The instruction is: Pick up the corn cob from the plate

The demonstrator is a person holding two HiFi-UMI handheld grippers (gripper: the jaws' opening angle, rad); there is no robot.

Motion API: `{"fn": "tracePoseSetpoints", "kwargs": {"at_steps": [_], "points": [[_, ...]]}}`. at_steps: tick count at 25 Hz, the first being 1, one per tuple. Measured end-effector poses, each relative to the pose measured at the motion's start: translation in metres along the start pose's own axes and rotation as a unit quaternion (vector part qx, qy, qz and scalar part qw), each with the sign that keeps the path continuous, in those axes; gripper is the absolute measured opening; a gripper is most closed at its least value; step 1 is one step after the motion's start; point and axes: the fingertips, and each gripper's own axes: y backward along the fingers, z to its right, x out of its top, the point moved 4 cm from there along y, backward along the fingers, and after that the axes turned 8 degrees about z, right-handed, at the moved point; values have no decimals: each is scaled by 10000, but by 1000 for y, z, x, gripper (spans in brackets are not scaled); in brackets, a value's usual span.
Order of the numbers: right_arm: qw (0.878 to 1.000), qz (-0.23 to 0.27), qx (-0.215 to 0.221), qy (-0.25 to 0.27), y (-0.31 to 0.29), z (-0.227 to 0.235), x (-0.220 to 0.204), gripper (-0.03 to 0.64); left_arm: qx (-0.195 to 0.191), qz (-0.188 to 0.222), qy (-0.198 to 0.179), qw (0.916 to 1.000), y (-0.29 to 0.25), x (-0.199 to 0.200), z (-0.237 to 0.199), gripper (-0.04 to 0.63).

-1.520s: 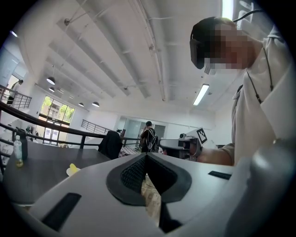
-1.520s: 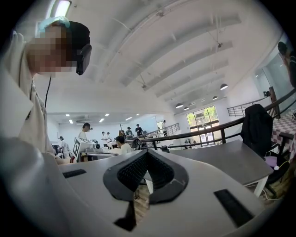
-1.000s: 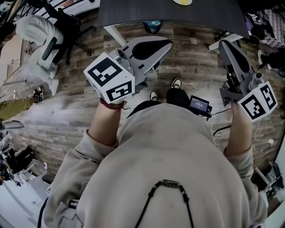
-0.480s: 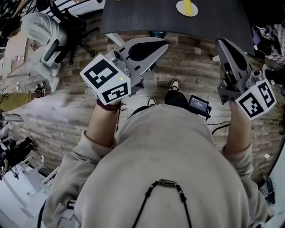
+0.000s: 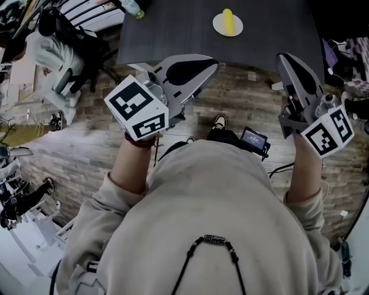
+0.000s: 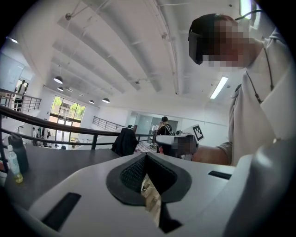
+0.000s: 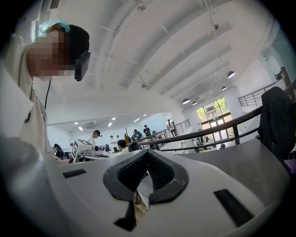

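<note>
Left claw (image 5: 210, 60) and right claw (image 5: 286, 60) of mine are closed, empty; corn cob (image 5: 228, 20) on plate (image 5: 237, 27) sits ahead, between them.

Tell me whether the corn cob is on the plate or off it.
On it: the yellow corn cob lies on the white plate, which sits on the dark table.

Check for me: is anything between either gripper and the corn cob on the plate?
Nothing visible does. The corn cob lies on its plate with only bare dark table between it and the left gripper and right gripper. A bottle sits off at the table's left corner.
</note>
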Motion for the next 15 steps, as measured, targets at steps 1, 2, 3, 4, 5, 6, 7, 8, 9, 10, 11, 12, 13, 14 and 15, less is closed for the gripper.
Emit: {"fn": "tracePoseSetpoints", "kwargs": {"at_steps": [1, 2, 3, 4, 5, 6, 7, 8, 9, 10, 11, 12, 13, 14, 15], "points": [[10000, -29, 9, -36, 3, 6, -1, 15, 32, -19, 10, 10000, -5, -1, 0, 2], [10000, -59, 9, -75, 6, 12, -2, 15, 61, -23, 35, 10000, -9, -1, 1, 2], [9999, -76, 7, -106, 6, 18, -2, 15, 83, -24, 59, 9999, -12, 0, 0, 2], [9999, -70, 5, -125, 5, 24, 0, 15, 97, -37, 74, 9999, -15, 1, -1, 2], [9999, -41, -1, -137, 4, 29, 3, 15, 104, -68, 84, 9999, -17, 2, -3, 2], [9999, 6, -10, -147, 2, 34, 6, 15, 106, -108, 100, 9998, -20, 1, -5, 2], [9999, 57, -18, -158, 2, 38, 8, 15, 107, -141, 128, 9998, -22, 0, -7, 2], [9998, 96, -22, -172, 2, 40, 10, 15, 107, -158, 161, 9997, -24, 0, -8, 2], [9998, 113, -24, -191, 2, 42, 9, 15, 104, -164, 184, 9996, -26, 0, -9, 2], [9997, 113, -29, -214, 3, 44, 8, 15, 96, -166, 182, 9996, -28, 0, -10, 2], [9996, 104, -40, -241, 4, 46, 5, 15, 83, -169, 158, 9997, -30, 2, -10, 2], [9996, 94, -59, -266, 5, 48, 3, 15, 65, -172, 125, 9998, -32, 3, -11, 2], [9995, 89, -82, -282, 6, 49, 2, 15, 43, -170, 99, 9998, -34, 5, -12, 2], [9995, 91, -105, -282, 6, 49, 2, 15, 14, -165, 88, 9998, -36, 6, -13, 2], [9995, 98, -127, -267, 5, 49, 3, 15, -22, -157, 91, 9998, -36, 7, -14, 2]]}}
